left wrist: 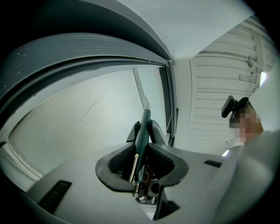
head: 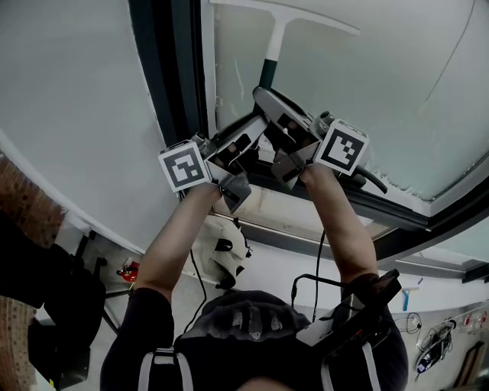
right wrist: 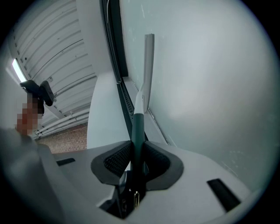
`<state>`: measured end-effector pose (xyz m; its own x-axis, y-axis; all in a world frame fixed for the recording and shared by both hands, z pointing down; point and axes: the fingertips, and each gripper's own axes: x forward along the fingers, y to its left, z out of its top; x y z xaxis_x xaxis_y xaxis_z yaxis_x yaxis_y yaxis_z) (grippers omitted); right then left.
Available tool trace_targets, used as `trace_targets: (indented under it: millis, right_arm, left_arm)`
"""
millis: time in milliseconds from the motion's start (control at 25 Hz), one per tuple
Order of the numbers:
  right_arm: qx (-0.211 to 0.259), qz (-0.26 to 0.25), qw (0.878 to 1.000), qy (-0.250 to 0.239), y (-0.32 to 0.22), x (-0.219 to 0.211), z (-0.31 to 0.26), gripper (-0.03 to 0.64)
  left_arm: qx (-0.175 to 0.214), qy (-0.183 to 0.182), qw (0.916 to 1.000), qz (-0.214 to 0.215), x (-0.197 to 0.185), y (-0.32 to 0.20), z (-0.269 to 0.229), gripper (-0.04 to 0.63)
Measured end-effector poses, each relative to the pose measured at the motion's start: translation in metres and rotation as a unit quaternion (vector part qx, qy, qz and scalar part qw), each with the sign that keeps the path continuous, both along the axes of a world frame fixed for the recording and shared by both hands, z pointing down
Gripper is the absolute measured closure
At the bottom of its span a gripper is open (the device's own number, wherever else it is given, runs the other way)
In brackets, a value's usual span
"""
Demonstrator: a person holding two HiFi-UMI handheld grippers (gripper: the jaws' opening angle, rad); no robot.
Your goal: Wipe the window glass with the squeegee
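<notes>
1. Both of your grippers are on the squeegee (head: pixel 276 42), which stands straight up at 12 o'clock in the head view with its head flat against the window glass (head: pixel 367 92).
2. Left gripper (left wrist: pixel 143 130): the jaws are closed on the dark green handle (left wrist: pixel 144 124), ribbed pads pressed to both sides of it.
3. Right gripper (right wrist: pixel 137 152): the same, clamped on the green handle lower down, with the white neck (right wrist: pixel 148 61) rising out toward 12 o'clock.
4. My read on handling is a light, rigid tool. It has a slim, smooth plastic shaft and a long, thin, straight white blade bar (head: pixel 306 19) set crosswise in a T.
5. That smooth, narrow handle could twist between the pads, so two holds stacked along it look like the sensible place to grip, well below the neck.
6. The long bar gives leverage, and uneven pressure would probably lift one end off the pane.
7. The glass is pale, milky and flat, with faint specks toward 5 o'clock in the right gripper view. Treat it as hard and breakable, and press firmly without jabbing.
8. The dark window frame (head: pixel 172 76) runs along at 10 o'clock from your grippers, a hard edge the bar's end could catch on.
</notes>
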<state>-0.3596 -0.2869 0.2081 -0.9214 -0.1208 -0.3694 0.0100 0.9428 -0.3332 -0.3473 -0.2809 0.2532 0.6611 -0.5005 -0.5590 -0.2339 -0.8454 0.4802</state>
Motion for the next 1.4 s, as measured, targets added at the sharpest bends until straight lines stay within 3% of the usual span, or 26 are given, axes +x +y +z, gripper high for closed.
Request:
trace_targets:
  millis: [360,1280,1400]
  right_arm:
    - [-0.016,-0.010,1.000,0.012,0.017,0.000,0.027,0.528]
    - [-0.085,-0.021,0.996,0.028,-0.001,-0.001,0.053,0.528]
    - [-0.099,-0.023,0.994,0.025,-0.006,0.000,0.065,0.528]
  left_arm:
    - [-0.040,0.013,0.9991,0.010,0.004,0.019,0.028,0.495]
    - [-0.102,-0.017,0.9946,-0.008,0.000,0.006,0.053,0.495]
    - [-0.113,0.003,0.9935,0.005,0.003,0.003,0.064,0.495]
